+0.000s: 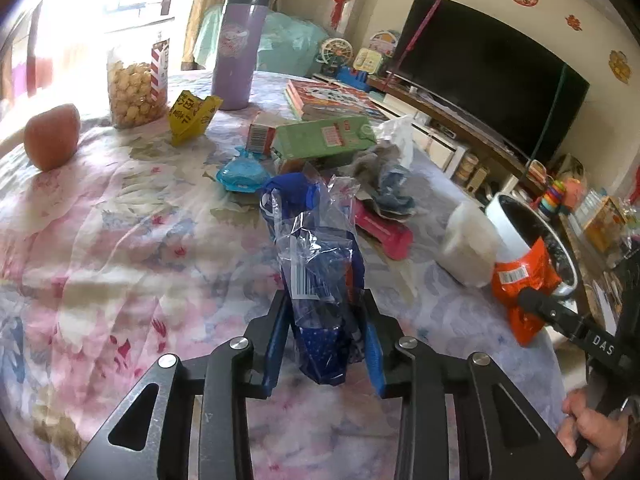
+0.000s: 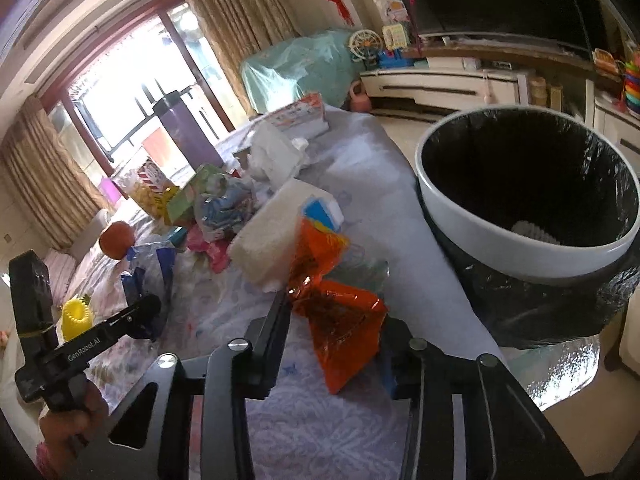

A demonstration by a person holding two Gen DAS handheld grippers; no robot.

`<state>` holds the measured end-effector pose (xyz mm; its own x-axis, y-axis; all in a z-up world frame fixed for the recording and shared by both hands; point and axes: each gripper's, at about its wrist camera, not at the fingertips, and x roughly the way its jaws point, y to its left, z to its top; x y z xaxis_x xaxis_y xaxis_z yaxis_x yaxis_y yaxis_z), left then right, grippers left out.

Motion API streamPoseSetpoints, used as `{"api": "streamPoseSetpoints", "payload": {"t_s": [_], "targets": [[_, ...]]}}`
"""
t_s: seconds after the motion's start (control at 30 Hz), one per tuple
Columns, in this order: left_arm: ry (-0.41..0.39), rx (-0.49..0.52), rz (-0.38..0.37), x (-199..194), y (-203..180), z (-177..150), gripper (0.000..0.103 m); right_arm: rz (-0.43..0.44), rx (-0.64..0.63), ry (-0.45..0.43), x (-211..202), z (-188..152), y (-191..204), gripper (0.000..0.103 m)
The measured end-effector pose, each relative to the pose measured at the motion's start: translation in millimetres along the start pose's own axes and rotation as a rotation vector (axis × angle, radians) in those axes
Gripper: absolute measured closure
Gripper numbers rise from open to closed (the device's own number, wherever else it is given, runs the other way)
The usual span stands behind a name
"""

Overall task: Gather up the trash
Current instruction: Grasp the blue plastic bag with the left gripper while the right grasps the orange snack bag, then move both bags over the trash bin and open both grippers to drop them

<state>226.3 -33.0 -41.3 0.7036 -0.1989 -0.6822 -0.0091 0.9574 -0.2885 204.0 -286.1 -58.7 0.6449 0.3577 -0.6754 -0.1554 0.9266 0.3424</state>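
Observation:
My left gripper (image 1: 324,300) is shut on a crumpled blue and clear plastic bag (image 1: 316,240) over the flowered tablecloth (image 1: 120,240). The bag stands up between the blue pads and reaches away from me. My right gripper (image 2: 334,316) is shut on an orange foil wrapper (image 2: 344,344) near the table's right edge. The left wrist view shows the same wrapper (image 1: 520,272) at the right, pinched at the right gripper (image 1: 528,300). A white bin (image 2: 480,220) with a black liner stands just right of the table, close to the wrapper. The left gripper (image 2: 148,308) and its bag (image 2: 156,264) appear at the left.
On the table lie a white tissue pack (image 1: 468,240), a pink object (image 1: 384,232), a green carton (image 1: 324,136), a yellow wrapper (image 1: 192,114), a purple tumbler (image 1: 238,48), a popcorn bag (image 1: 136,92) and an apple (image 1: 52,136). A yellow cup (image 2: 76,316) sits at the left. A TV (image 1: 488,68) stands behind.

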Motion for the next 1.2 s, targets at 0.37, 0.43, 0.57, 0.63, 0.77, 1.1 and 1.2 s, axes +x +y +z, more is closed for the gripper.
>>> {"api": "streamPoseSetpoints", "payload": {"t_s": [0.37,0.43,0.57,0.63,0.77,1.1,1.2], "targets": [[-0.013,0.070,-0.092,-16.2,-27.4,-4.2,0.071,0.014,-0.001,-0.032,-25.4,-3.9,0.1,0.065],[-0.005,0.081,-0.108,-14.7,-33.1,-4.9,0.071,0.007,0.001,-0.044,-31.8,-3.4,-2.5,0.065],[0.008,0.108,-0.136,-9.4,-45.2,-4.1,0.071,-0.006,0.012,-0.057,-41.4,-3.0,-9.5,0.065],[0.013,0.123,-0.146,-6.8,-53.9,-4.8,0.071,-0.013,0.015,-0.061,-45.6,-3.4,-12.5,0.065],[0.027,0.156,-0.171,0.6,-70.1,-2.5,0.071,-0.021,0.037,-0.065,-52.0,-3.8,-23.5,0.065],[0.064,0.224,-0.207,25.5,-99.7,7.6,0.071,-0.052,0.074,-0.101,-71.8,-2.2,-46.6,0.065],[0.074,0.244,-0.212,30.6,-107.9,10.2,0.071,-0.064,0.083,-0.106,-75.8,-1.7,-54.3,0.065]]}}
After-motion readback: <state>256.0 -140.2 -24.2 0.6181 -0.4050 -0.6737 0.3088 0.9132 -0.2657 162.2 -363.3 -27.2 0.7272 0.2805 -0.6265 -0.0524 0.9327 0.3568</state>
